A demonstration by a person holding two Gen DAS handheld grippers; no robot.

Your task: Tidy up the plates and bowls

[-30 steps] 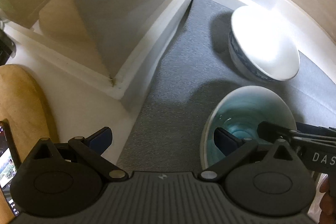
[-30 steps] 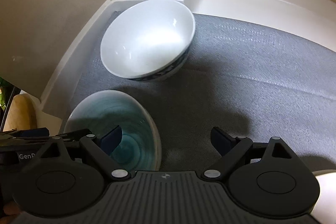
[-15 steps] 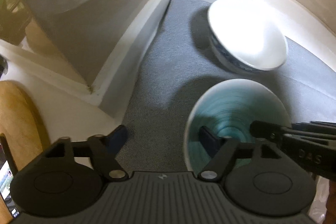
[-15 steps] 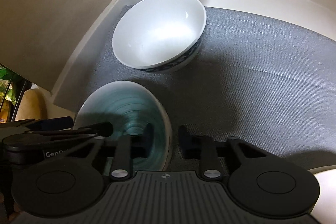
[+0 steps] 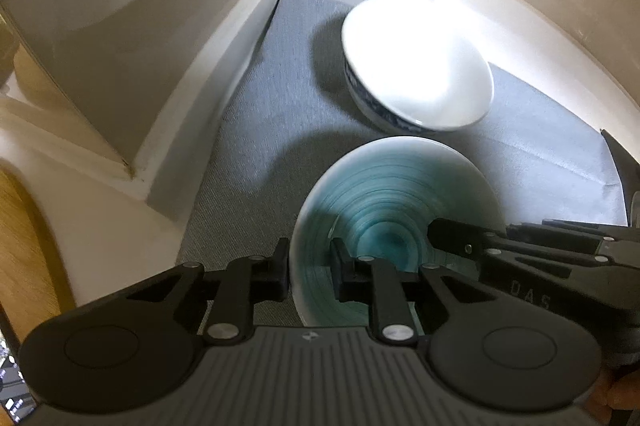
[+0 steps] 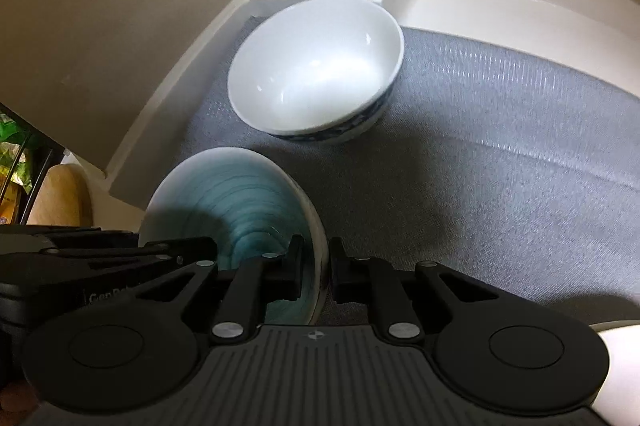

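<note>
A teal-glazed bowl [image 5: 400,210] with a pale rim sits on a grey mat [image 5: 260,130] inside a white cabinet. My left gripper [image 5: 310,266] is shut on its left rim, one finger inside and one outside. My right gripper [image 6: 314,266] is shut on the opposite rim of the same bowl [image 6: 224,194]. A white bowl with a blue band outside [image 5: 416,66] stands upright just behind it, near the back corner; it also shows in the right wrist view [image 6: 316,74].
White cabinet walls [image 5: 216,66] and a raised lip border the mat at left and back. A wooden board [image 5: 28,246] lies outside at the left. The grey mat stretches to the right [image 6: 500,166].
Both grippers have closed from open onto the teal bowl's rim, the right first, then the left. Both views have moved slightly toward the white bowl.
</note>
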